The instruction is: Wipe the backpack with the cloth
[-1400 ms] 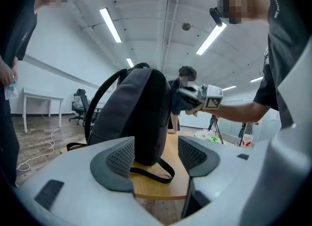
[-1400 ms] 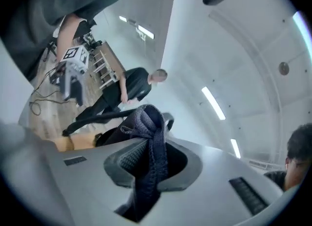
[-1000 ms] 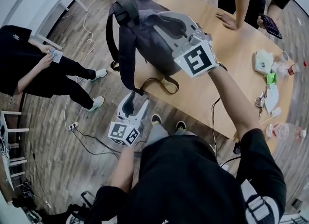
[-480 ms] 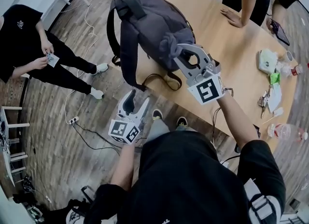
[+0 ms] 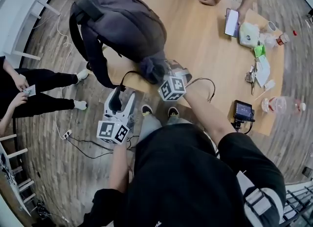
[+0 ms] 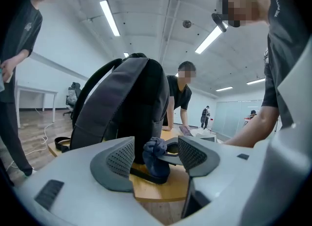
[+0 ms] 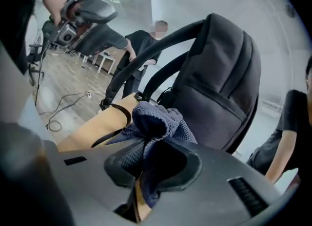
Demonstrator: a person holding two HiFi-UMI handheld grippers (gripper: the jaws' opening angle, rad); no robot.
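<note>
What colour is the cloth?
The cloth is dark blue, clearest in the right gripper view.

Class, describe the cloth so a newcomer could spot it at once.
Find the wooden table with the big grey backpack on it. At the backpack's near end, the right tongs pinch the cloth: a crumpled dark-blue bundle, the only soft rag there.
</note>
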